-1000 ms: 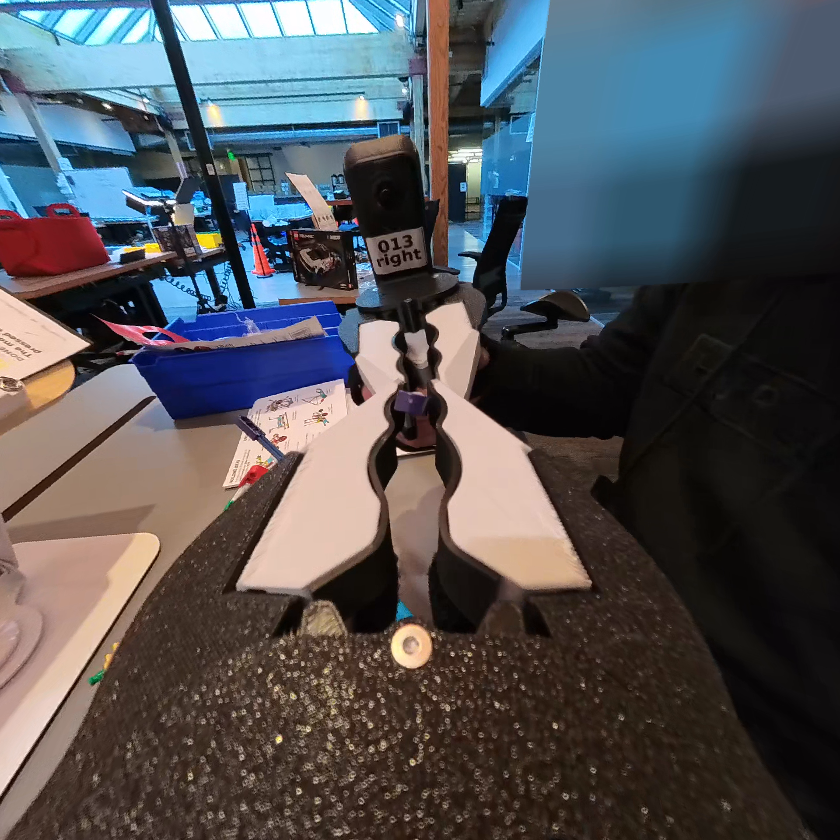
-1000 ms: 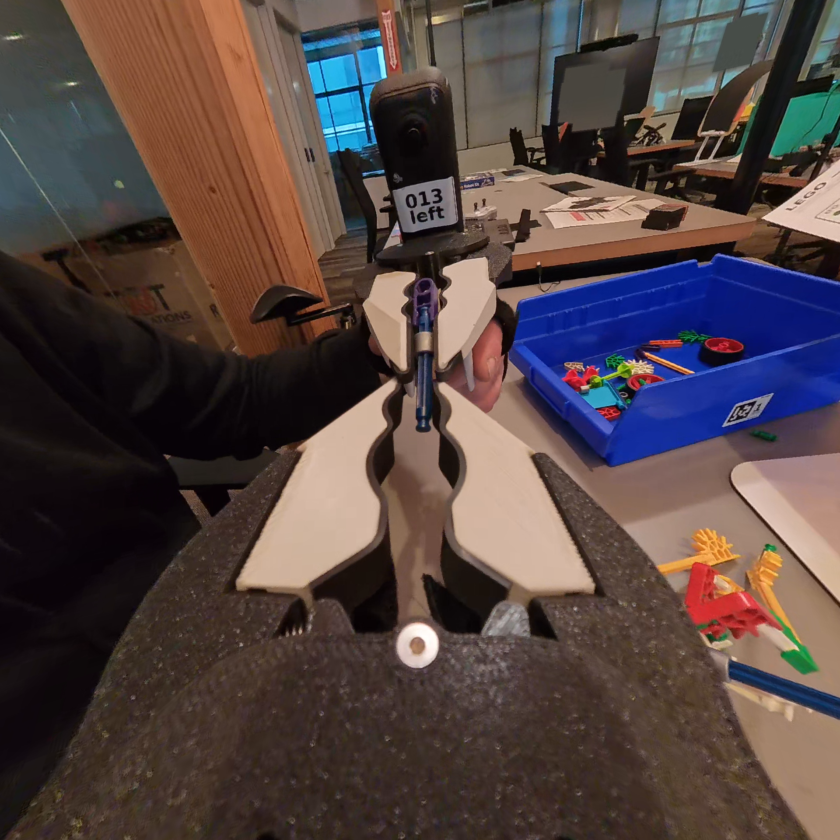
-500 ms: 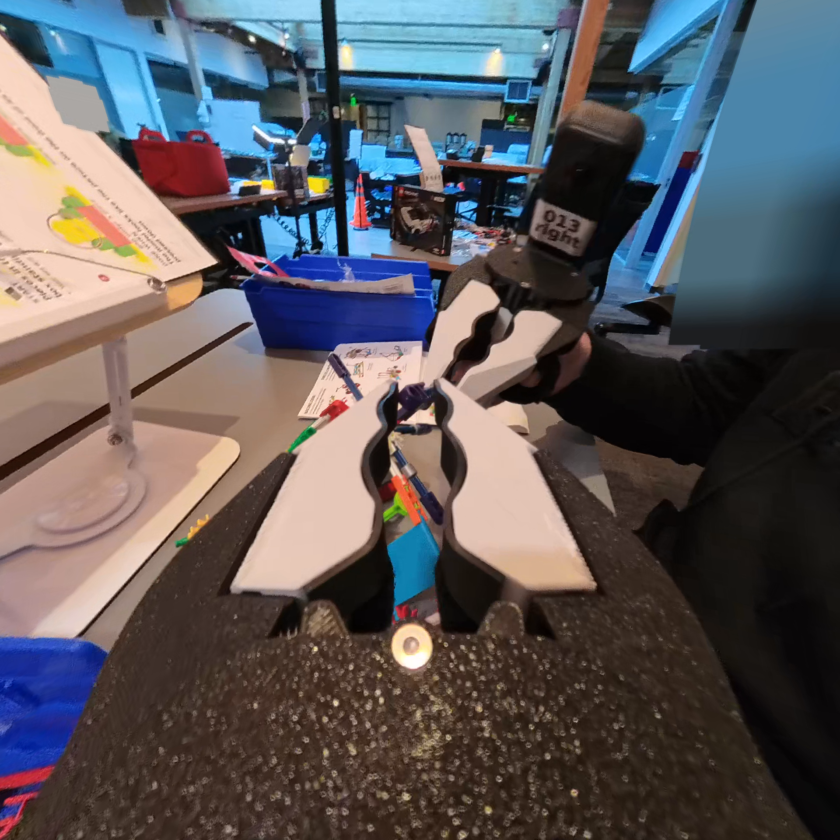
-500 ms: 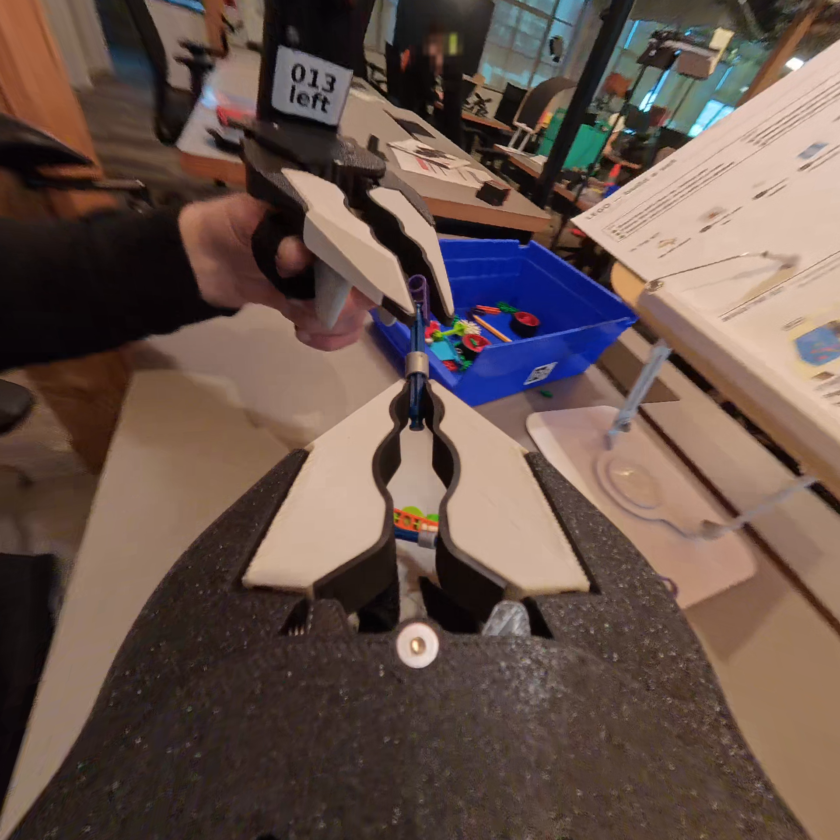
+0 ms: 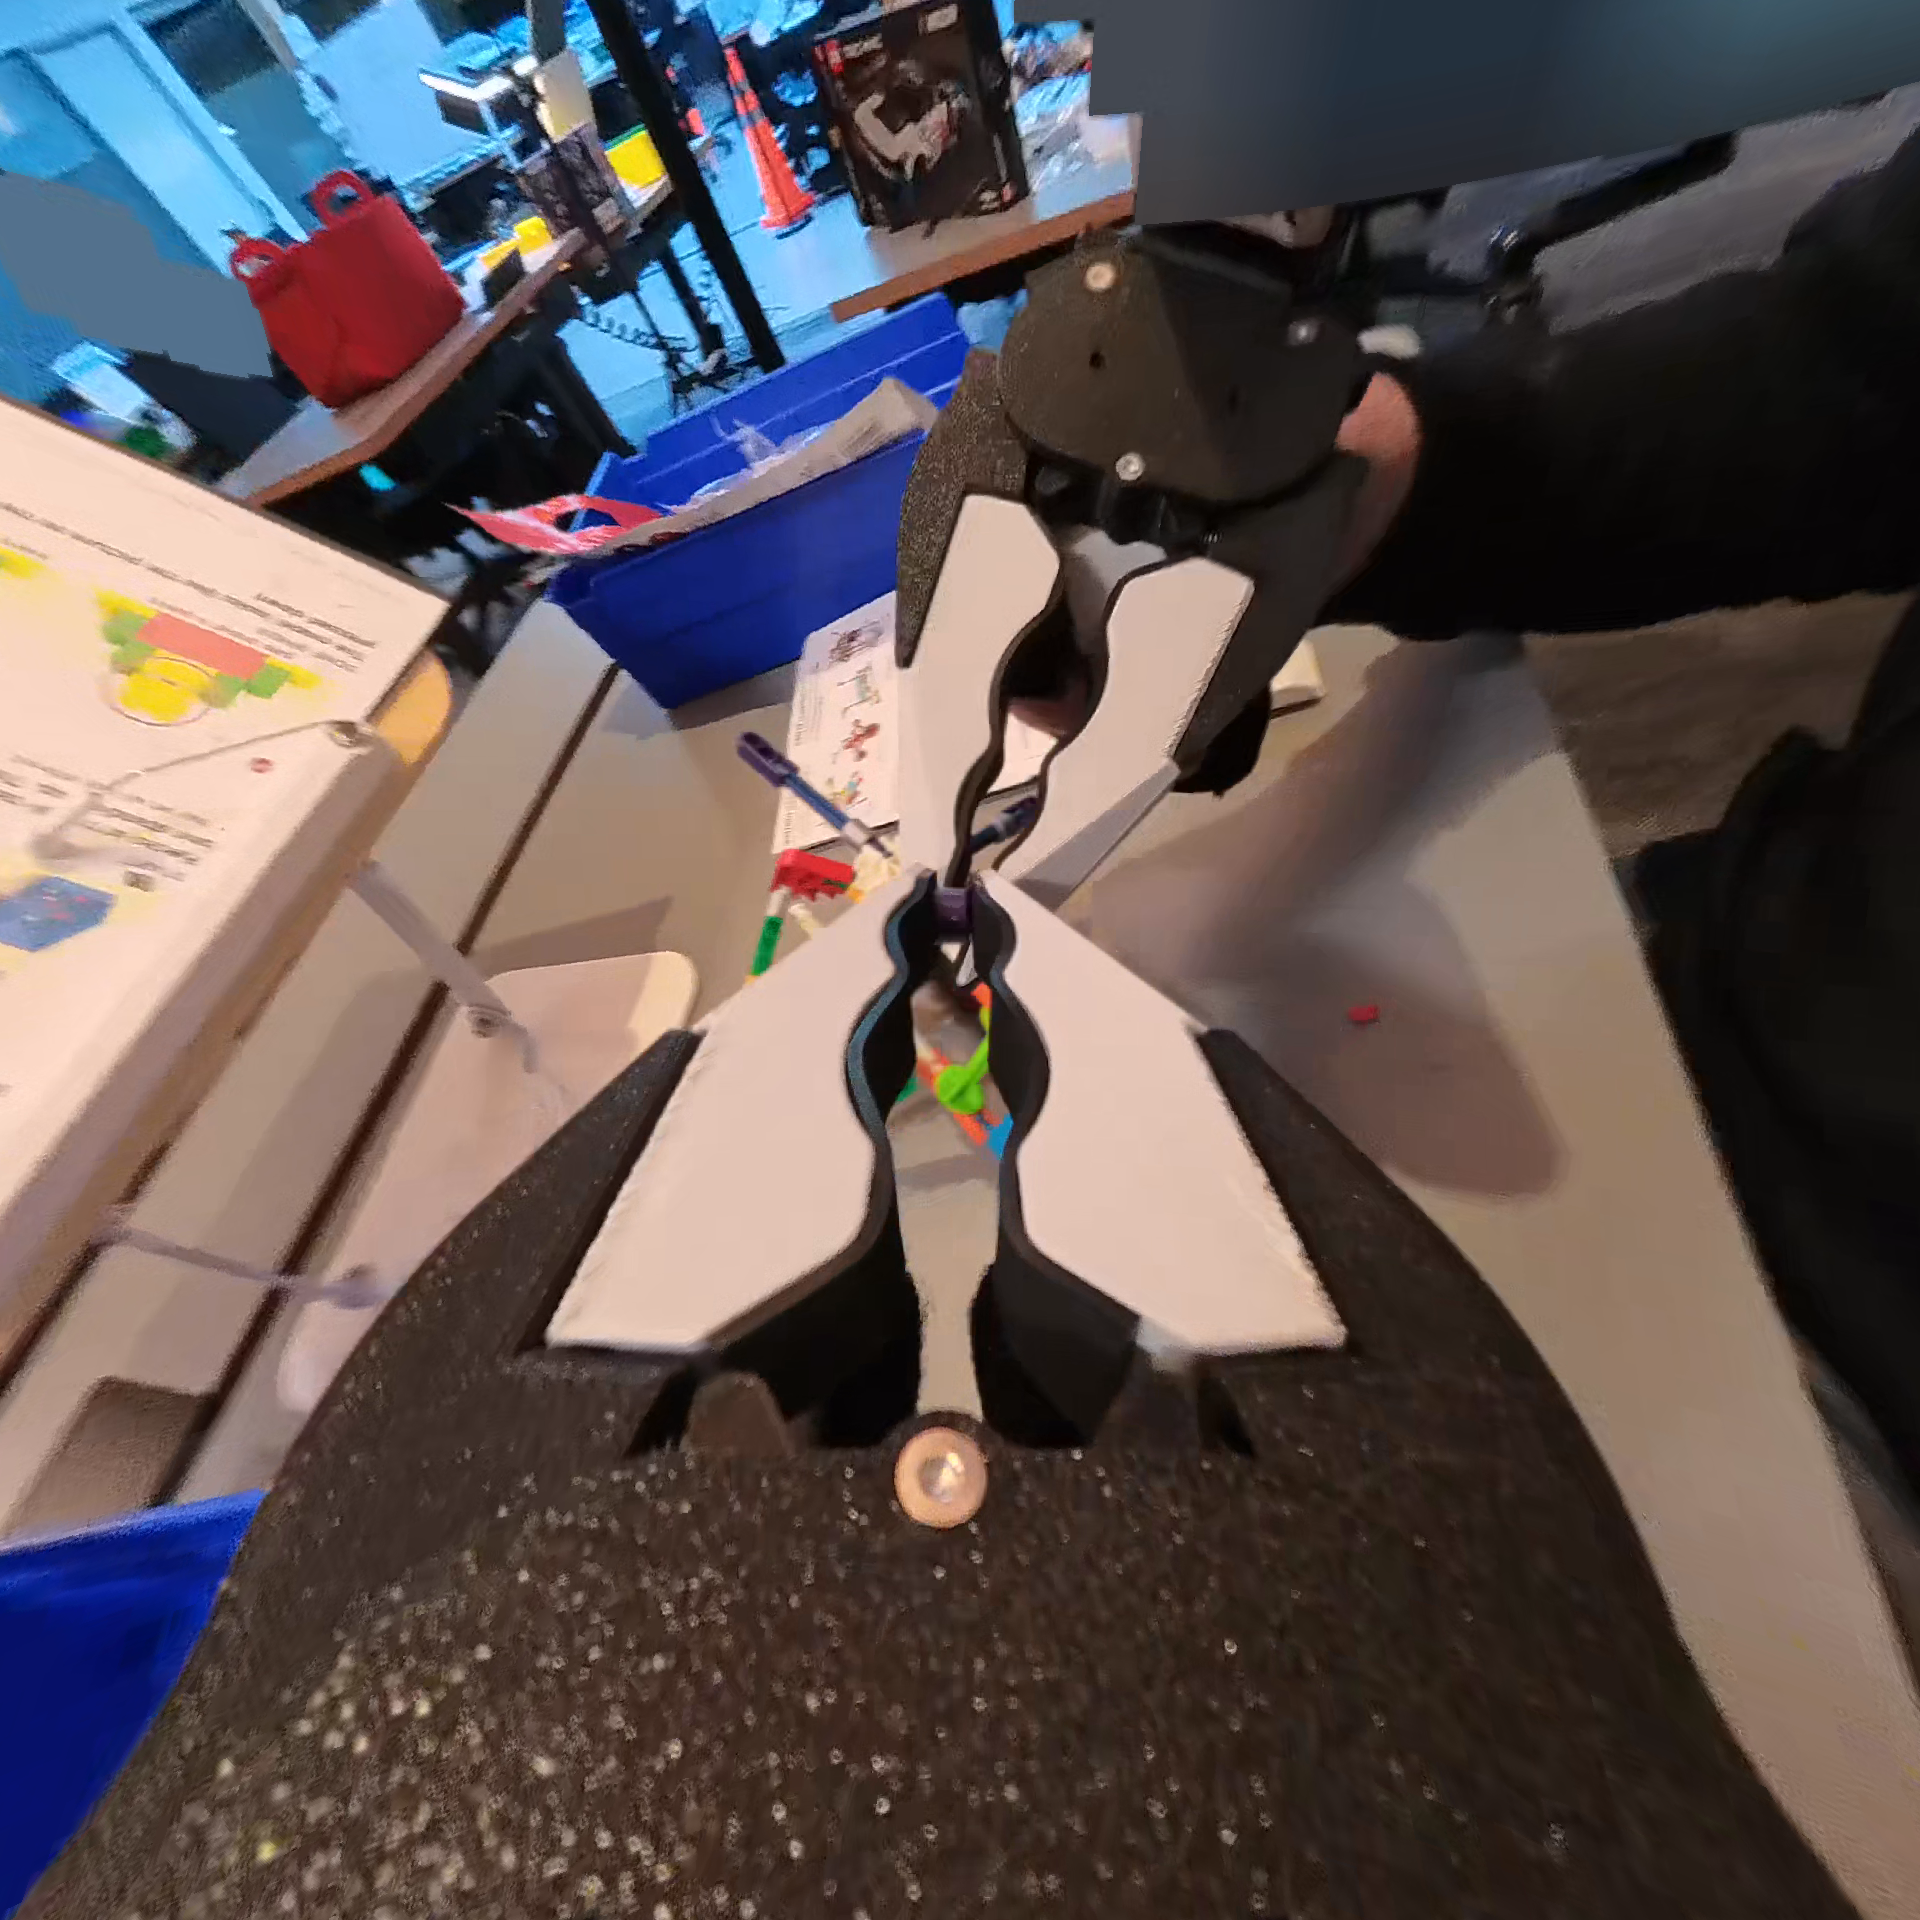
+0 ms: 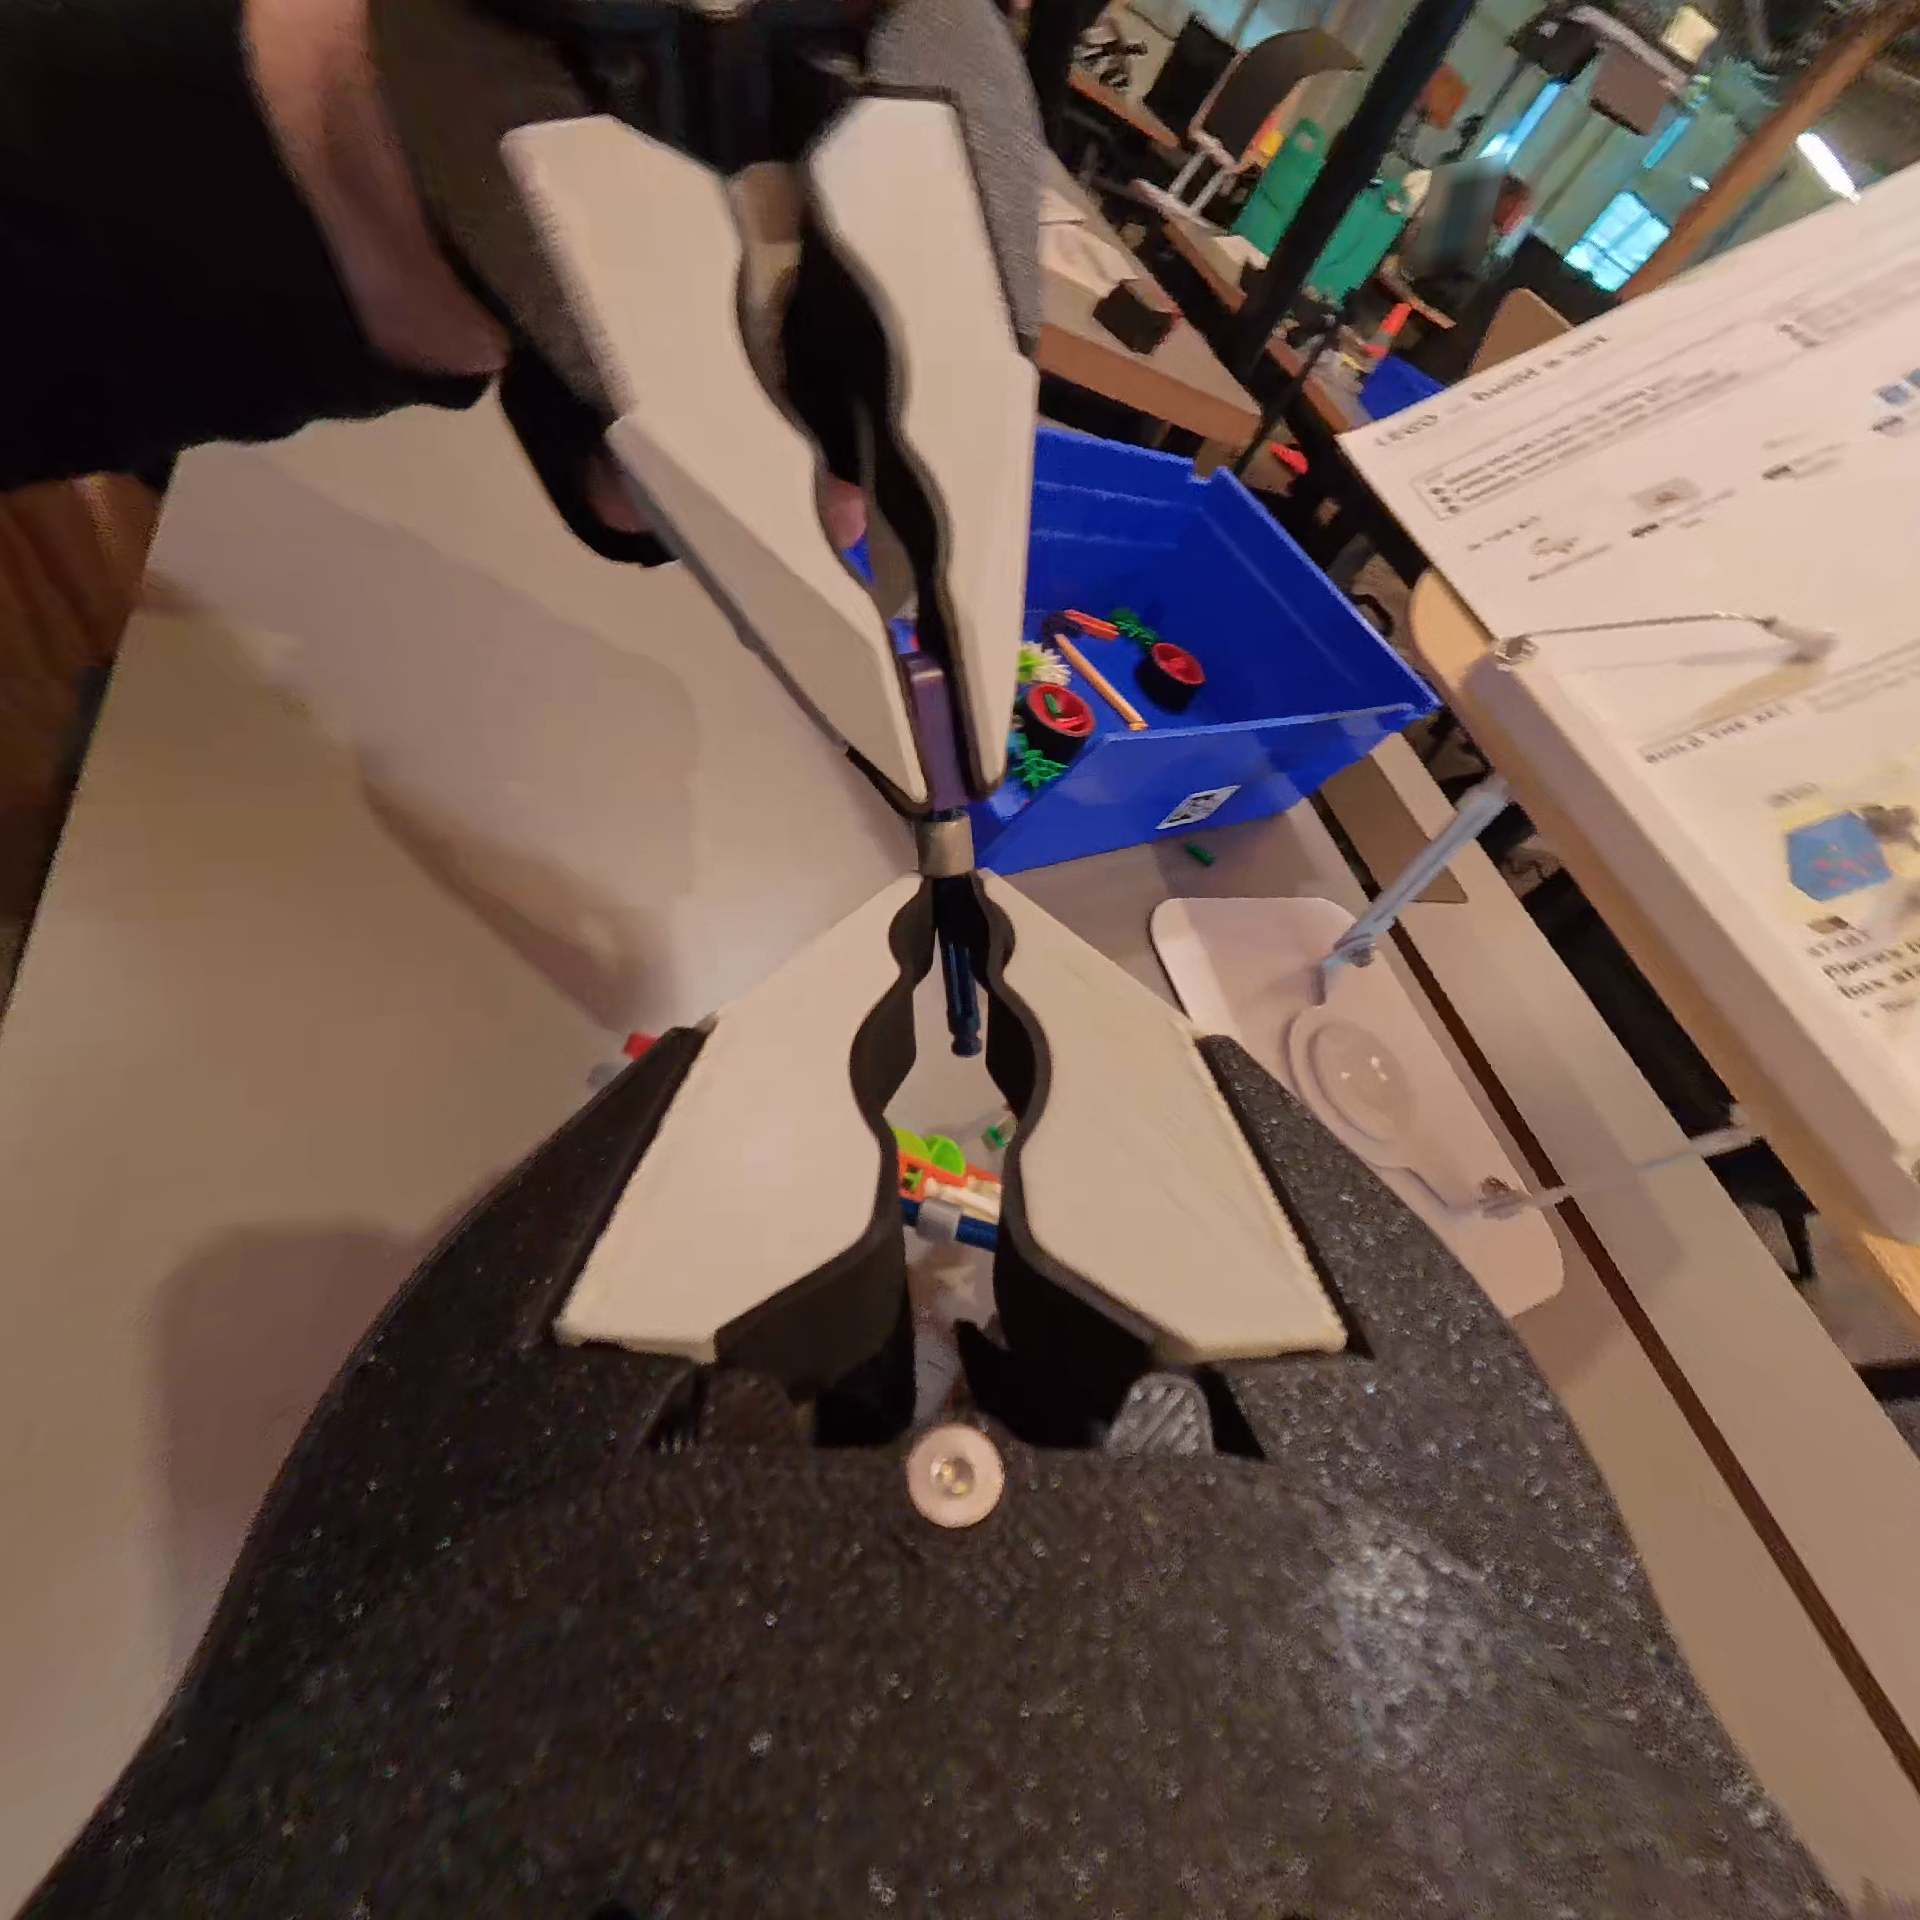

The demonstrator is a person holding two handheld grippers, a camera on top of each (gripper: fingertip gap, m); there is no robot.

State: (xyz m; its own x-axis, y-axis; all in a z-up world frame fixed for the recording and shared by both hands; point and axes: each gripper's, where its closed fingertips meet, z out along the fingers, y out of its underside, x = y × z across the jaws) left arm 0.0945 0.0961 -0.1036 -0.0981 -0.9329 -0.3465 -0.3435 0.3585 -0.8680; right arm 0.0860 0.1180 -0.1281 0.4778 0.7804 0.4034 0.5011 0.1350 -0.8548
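Left gripper (image 5: 951, 902) pinched the purple connector (image 6: 932, 727); right gripper (image 6: 948, 902) clamped the blue rod (image 6: 958, 987). Light, rigid plastic; likely best gripped mid-shaft.

Printed writing stands on the white instruction sheet (image 6: 1704, 582) on its stand, on the leaflet (image 5: 847, 717) lying on the table (image 5: 1351, 935), on a small white label (image 6: 1195, 808) on the blue bin (image 6: 1226, 582), and on the dark box (image 5: 914, 104) behind; none is sharp enough to read.
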